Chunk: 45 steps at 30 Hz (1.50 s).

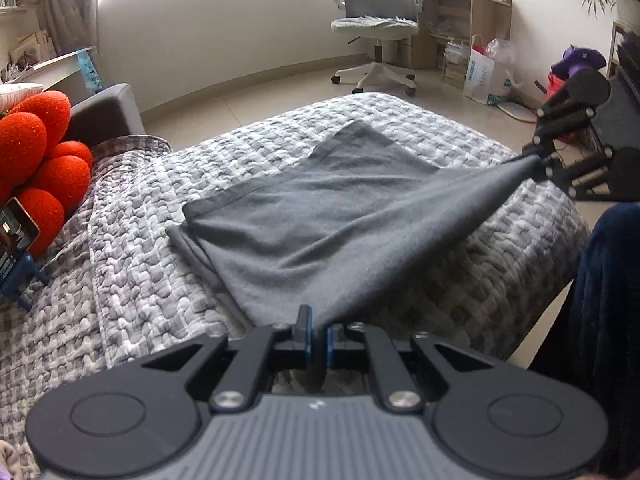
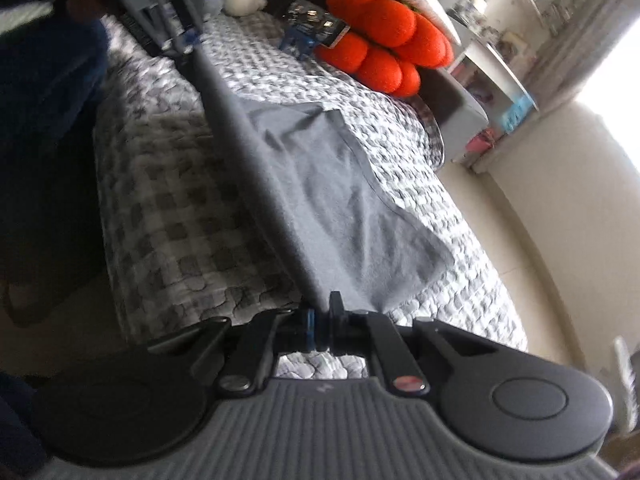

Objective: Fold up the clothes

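Office chair left view only, jaws pinching garment

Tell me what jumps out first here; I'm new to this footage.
A grey cloth is stretched taut across the checked bedspread, pinched at one corner by the left claw and at another by the right claw. Next comes the bright orange plush cushion at the bed's head.

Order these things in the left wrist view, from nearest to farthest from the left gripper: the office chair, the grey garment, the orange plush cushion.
1. The grey garment: clamped in the left gripper, spread ahead over the bed.
2. The orange plush cushion: far left, on the bed.
3. The office chair: across the floor, by the far wall and desk.
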Each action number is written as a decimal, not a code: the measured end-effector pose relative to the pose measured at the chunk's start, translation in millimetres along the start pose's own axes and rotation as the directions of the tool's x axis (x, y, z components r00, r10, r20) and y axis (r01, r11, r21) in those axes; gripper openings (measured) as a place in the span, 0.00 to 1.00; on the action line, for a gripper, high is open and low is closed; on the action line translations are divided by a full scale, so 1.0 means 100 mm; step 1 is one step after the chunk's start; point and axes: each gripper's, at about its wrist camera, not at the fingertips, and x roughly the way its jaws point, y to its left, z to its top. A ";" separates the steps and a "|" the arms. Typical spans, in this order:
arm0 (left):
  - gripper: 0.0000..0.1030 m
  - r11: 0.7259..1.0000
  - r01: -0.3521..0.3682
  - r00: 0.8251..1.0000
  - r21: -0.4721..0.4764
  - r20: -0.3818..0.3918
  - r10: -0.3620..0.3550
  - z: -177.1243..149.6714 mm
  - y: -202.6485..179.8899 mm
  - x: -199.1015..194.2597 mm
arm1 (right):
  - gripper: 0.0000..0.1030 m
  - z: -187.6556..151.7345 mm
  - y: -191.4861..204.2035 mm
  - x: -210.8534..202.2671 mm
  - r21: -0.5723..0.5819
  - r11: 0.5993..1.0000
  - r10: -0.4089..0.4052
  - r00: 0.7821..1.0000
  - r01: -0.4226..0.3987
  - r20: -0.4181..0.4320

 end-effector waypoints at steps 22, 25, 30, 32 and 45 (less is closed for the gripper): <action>0.07 0.964 0.059 0.998 -0.258 0.024 -0.055 0.78 1.01 0.81 | 0.10 0.21 -1.32 0.90 0.477 0.874 0.075 0.996 -0.089 0.049; 0.10 0.907 0.117 0.993 -0.405 0.039 -0.111 0.70 1.23 1.07 | 0.16 0.11 -1.45 1.18 0.583 0.805 0.115 0.993 -0.112 0.032; 0.17 0.769 0.233 0.972 -0.595 0.135 -0.191 0.51 1.54 1.33 | 0.22 -0.05 -1.51 1.38 0.731 0.666 0.124 0.988 -0.151 0.090; 0.21 0.746 0.249 0.969 -0.618 0.163 -0.188 0.45 1.60 1.35 | 0.22 -0.07 -1.52 1.39 0.747 0.647 0.113 0.989 -0.150 0.101; 0.07 0.774 0.228 0.971 -0.590 0.202 -0.132 0.47 1.59 1.30 | 0.08 -0.01 -1.57 1.32 0.790 0.600 0.019 0.990 -0.125 0.143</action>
